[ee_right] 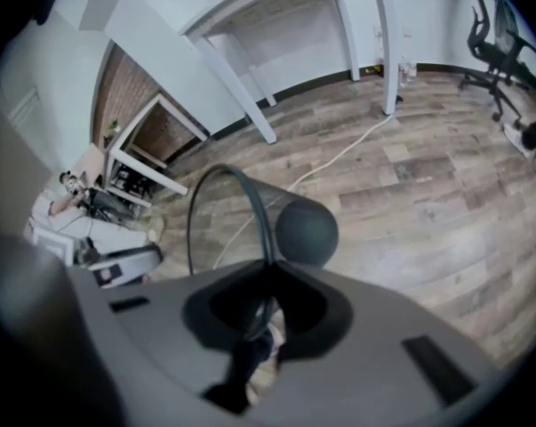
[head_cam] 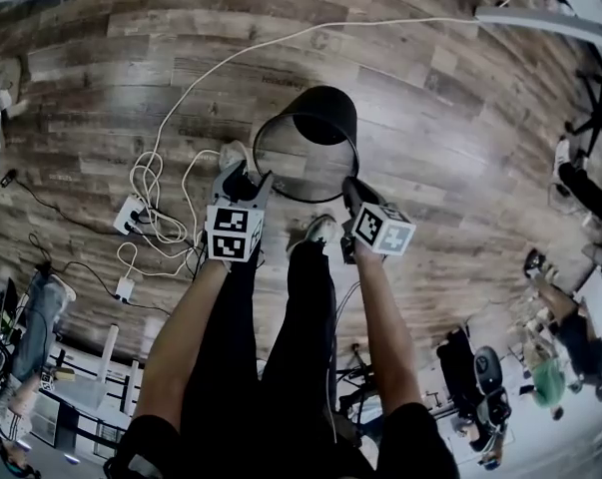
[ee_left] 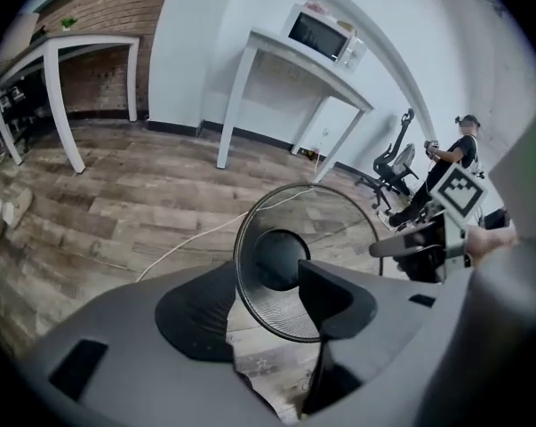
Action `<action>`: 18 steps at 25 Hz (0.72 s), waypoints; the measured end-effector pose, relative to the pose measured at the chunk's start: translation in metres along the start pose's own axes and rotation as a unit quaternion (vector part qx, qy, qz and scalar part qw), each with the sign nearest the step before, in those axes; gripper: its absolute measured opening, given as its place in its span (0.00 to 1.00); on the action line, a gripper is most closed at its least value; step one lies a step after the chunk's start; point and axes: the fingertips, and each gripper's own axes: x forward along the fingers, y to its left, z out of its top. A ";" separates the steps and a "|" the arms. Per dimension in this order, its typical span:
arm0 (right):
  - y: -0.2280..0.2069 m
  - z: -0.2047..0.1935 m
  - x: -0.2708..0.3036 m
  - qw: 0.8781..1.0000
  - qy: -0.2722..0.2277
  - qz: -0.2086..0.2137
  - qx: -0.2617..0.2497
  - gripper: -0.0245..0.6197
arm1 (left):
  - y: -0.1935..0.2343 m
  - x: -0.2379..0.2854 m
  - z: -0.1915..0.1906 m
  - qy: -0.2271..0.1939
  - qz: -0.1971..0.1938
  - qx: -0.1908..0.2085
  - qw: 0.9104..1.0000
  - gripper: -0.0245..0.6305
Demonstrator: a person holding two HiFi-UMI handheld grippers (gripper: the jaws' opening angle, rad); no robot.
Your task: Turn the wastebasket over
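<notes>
The black mesh wastebasket (head_cam: 322, 118) is tipped, its round open mouth facing me and its solid base pointing away over the wood floor. My right gripper (head_cam: 352, 190) is at the right side of the rim and shut on it; in the right gripper view the rim wire runs down between the closed jaws (ee_right: 266, 314), with the wastebasket base (ee_right: 305, 229) beyond. My left gripper (head_cam: 243, 180) is at the left side of the rim. Its jaws stand open (ee_left: 268, 314); the lower rim of the wastebasket (ee_left: 285, 256) lies between them, unpressed.
White cables and a power strip (head_cam: 136, 213) lie on the floor to the left. My shoes (head_cam: 320, 230) stand just below the basket. White tables (ee_left: 303, 56) line the wall, and office chairs (ee_left: 392, 172) and people sit off to the right.
</notes>
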 end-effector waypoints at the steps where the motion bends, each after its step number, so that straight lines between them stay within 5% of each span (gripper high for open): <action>1: 0.007 0.002 -0.005 1.000 -0.002 0.008 -0.005 0.13 | 0.006 0.004 -0.006 0.008 0.004 -0.007 1.000 0.42; 8: 0.040 0.009 -0.039 0.998 -0.020 0.054 -0.019 0.13 | 0.033 0.009 -0.021 0.023 0.036 -0.036 0.998 0.42; 14: 0.049 0.008 -0.046 0.997 -0.029 0.072 -0.007 0.12 | 0.032 0.002 -0.025 0.025 0.042 -0.044 0.998 0.16; 18: 0.034 0.004 -0.039 0.997 -0.032 0.071 0.022 0.12 | 0.026 0.001 -0.028 0.028 0.039 -0.057 0.997 0.15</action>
